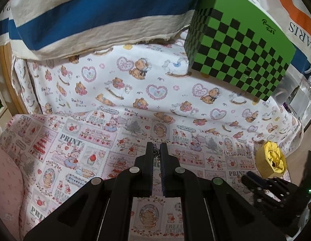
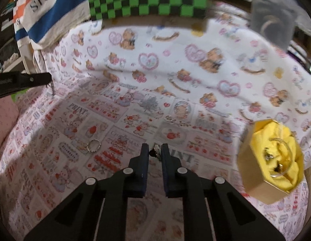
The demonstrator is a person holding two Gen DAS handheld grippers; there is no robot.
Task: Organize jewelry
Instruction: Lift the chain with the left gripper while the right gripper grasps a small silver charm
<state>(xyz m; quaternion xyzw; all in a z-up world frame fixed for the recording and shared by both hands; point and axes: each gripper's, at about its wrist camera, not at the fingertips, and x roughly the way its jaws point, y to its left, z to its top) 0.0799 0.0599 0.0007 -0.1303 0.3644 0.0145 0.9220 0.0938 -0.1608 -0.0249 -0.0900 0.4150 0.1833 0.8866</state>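
right gripper (image 2: 154,152): nearly shut on a small silver clip-like jewelry piece (image 2: 155,150)
left gripper (image 1: 157,152): clamped on a dark beaded jewelry strand (image 1: 156,150), hanging over the patterned pink cloth (image 1: 75,140)
handling: tiny, light, probably slippery, best pinched at the solid middle
around: silver beaded ring (image 2: 93,145) loose on cloth, yellow-lined hexagonal cardboard box (image 2: 269,160) right, nothing blocking it

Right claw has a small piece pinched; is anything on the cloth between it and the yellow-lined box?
Nothing visible. The right claw grips a small jewelry piece, and only bare printed cloth lies between it and the yellow-lined box to its right. The beaded ring lies on the opposite side.
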